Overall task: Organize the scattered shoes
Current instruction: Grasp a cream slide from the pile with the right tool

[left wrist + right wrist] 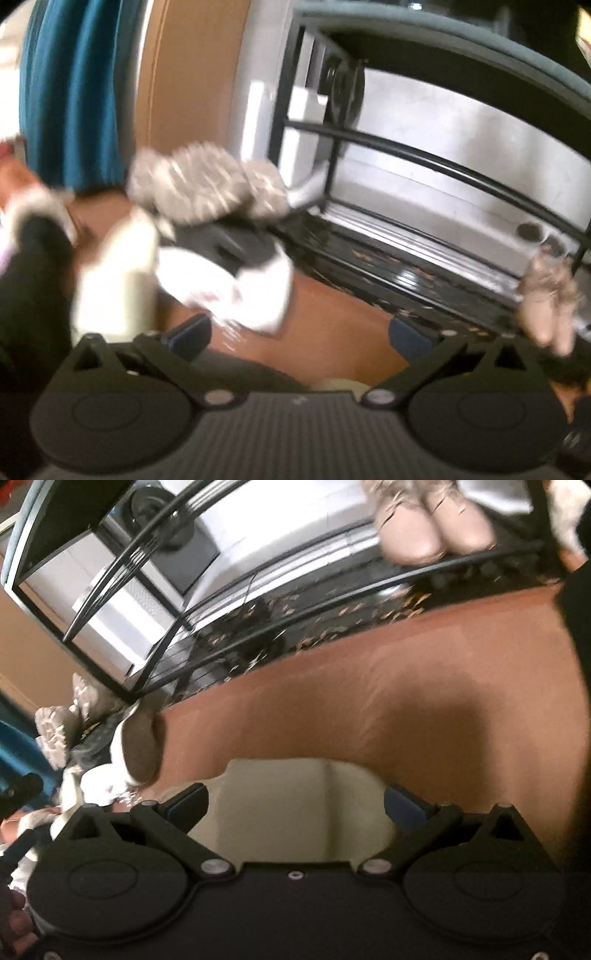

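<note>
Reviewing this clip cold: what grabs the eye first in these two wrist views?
The black metal shoe rack dominates both views, with a pale pink pair of shoes sitting on a shelf at its right end. By the rack's left corner lies a jumbled pile of shoes on the brown floor. Closest in, a cream shoe sits between the open fingers of the right gripper.

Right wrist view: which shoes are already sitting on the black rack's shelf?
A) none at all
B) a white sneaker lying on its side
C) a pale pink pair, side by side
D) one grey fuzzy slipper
C: the pale pink pair sits toes-out, side by side on the black rack, while the grey and white shoes lie in a heap on the floor beside it.
</note>
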`<state>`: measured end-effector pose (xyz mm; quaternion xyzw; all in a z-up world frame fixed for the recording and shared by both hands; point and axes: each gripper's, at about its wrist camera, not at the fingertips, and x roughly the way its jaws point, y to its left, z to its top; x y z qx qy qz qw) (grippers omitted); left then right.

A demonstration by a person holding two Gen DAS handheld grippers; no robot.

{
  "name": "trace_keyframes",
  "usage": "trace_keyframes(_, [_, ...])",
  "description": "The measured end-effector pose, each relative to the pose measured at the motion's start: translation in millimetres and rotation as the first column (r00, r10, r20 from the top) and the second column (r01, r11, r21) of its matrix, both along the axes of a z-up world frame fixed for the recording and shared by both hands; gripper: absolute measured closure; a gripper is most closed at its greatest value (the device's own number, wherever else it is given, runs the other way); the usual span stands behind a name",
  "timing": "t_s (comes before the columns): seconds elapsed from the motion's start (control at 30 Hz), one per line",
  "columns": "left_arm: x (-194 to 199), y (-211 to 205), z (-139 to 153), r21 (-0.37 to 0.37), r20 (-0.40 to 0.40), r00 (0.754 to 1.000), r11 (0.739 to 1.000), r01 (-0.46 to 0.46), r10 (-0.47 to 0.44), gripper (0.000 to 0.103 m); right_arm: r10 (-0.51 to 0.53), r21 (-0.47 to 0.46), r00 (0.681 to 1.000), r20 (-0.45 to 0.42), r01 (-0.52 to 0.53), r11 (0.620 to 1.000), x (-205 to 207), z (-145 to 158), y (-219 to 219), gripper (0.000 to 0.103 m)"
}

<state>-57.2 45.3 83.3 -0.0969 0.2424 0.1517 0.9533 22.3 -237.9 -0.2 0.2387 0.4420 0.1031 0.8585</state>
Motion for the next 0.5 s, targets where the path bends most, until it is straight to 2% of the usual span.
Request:
trace_keyframes(0.07, [-5.6, 9.4, -0.4, 0.022, 0.010, 1.000, 1.000, 0.004, -0.004, 0.001, 0.033, -0.026, 0.999, -0.004, -0.033, 0.999, 6.9, -2.3, 10.3, 0.000])
trace_keyframes(0.2, [-6.8, 13.5, -6.9, -0.009, -0.018, 1.000, 1.000, 0.016, -0.016, 0.001, 0.104, -0.162, 0.994, -0.026, -0.107, 0.981, 17.7, -10.7, 38.5, 0.000])
trace_keyframes(0.3, [-7.8, 8.6, -8.7, -0.007, -0.033, 0.999, 0.999, 0.041, -0.041, 0.001, 0.111, -0.166, 0.993, -0.041, -0.116, 0.979, 18.8, -13.7, 43.4, 0.007])
trace_keyframes(0.33, [-6.1, 8.7, -10.9, -0.006, -0.033, 0.998, 0.999, 0.047, -0.047, 0.001, 0.109, -0.171, 0.993, -0.050, -0.116, 0.979, 19.4, -14.2, 44.8, 0.019])
trace_keyframes(0.37, [-4.7, 8.6, -12.8, -0.006, -0.032, 0.998, 0.999, 0.052, -0.053, 0.001, 0.104, -0.183, 0.993, -0.058, -0.113, 0.977, 20.1, -14.7, 46.5, 0.022])
trace_keyframes(0.5, [-5.3, 5.4, -15.3, -0.024, -0.025, 0.998, 0.998, 0.055, -0.055, 0.001, 0.048, -0.180, 0.998, -0.030, -0.052, 0.982, 16.1, -6.6, 43.1, 0.024])
